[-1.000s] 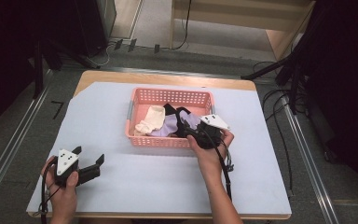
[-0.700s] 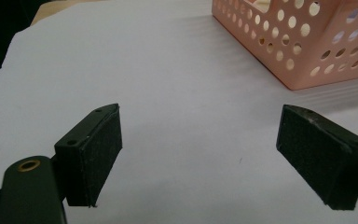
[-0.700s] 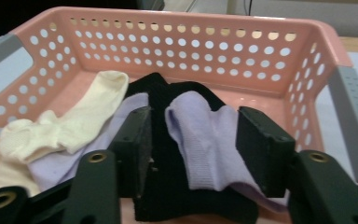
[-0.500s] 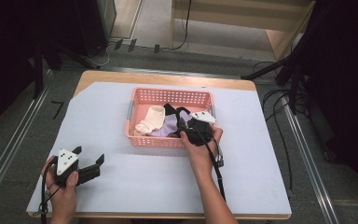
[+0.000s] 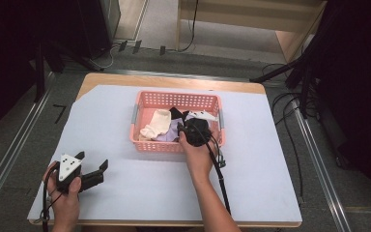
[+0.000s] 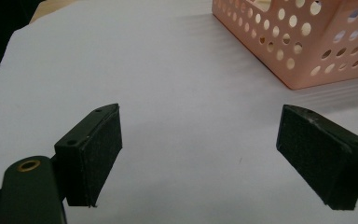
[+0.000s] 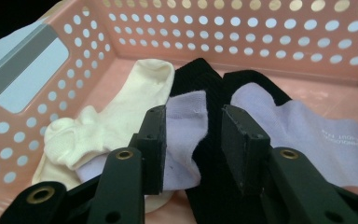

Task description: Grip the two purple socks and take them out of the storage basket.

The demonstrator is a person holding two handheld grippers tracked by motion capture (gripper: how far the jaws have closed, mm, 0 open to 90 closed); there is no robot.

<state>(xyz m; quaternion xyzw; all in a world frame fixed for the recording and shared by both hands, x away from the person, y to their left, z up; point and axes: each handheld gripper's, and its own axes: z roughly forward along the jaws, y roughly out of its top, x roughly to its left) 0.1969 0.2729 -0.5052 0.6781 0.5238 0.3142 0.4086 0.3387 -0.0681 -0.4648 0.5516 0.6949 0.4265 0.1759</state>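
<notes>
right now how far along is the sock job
Done: nothing yet; the cream sock, lilac socks and black sock all lie in the pink basket. In hand: the right gripper is down in the basket, its jaws just closing around black and lilac fabric, not clearly pinching yet. The left gripper rests open over the white sheet. Left: every sock.

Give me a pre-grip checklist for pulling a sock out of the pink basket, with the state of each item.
1. Right gripper inside the pink basket: ok.
2. Jaws have just been closing, astride the lavender sock and black sock: ok.
3. Pads pressing on fabric: cannot tell.
4. One sock alone between the jaws: not ok.
5. Cream sock outside the jaws: ok.
6. Left gripper open, away from the basket: ok.
</notes>
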